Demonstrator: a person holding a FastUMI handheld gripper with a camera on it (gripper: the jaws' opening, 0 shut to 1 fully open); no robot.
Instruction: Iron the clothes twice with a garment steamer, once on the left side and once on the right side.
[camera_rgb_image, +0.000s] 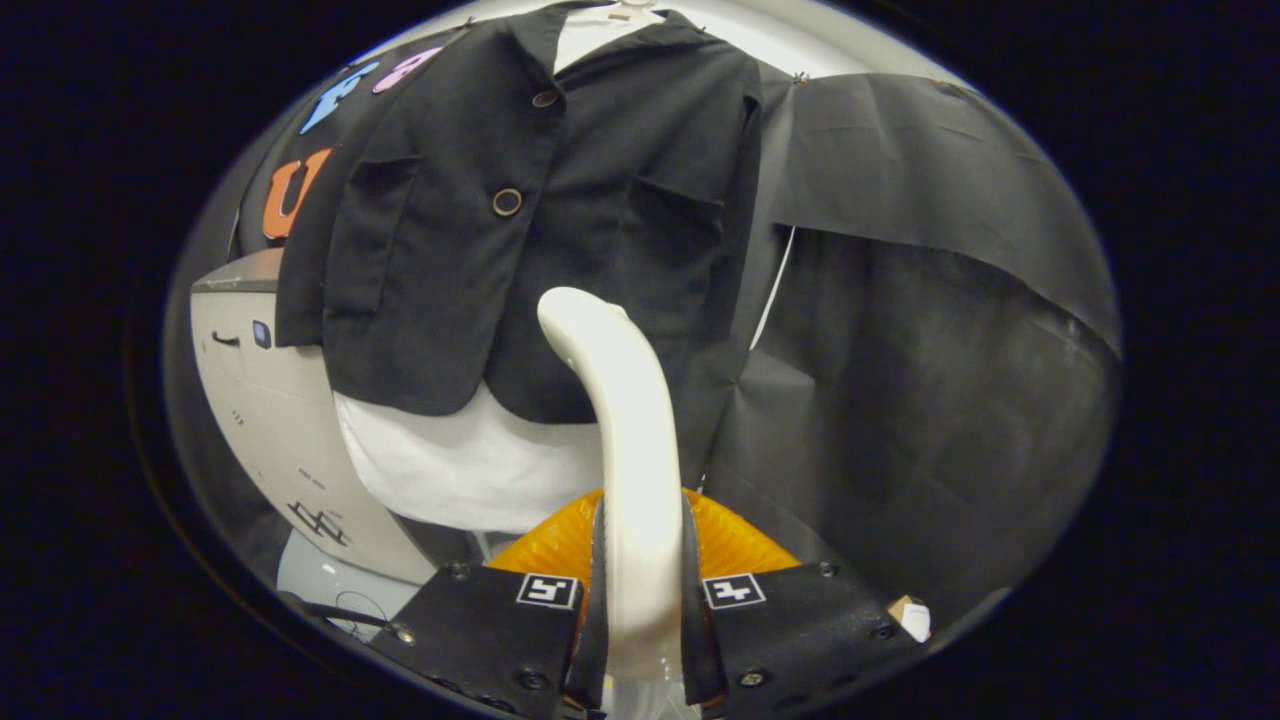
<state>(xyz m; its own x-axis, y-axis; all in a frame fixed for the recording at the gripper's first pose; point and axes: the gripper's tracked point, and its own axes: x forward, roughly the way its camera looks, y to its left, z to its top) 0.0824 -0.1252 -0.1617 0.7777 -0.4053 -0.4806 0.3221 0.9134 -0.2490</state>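
Gripper (640, 600): clenched on the steamer (625, 440) — both fingers press its handle.
Steamer: cream, upright between the fingers; its curved head sits in front of the jacket (520, 230), contact unclear.
Jacket: black, two buttons, hung over a white shirt (450, 465) just ahead.
Markers: a square black-and-white tag on each finger — no readable words.
Cabinet (265, 400): pale, beside the jacket; its markings too small to read.

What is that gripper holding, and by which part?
The gripper is shut on the garment steamer, clamping the lower stretch of its curved white handle; the head reaches up toward the black jacket.
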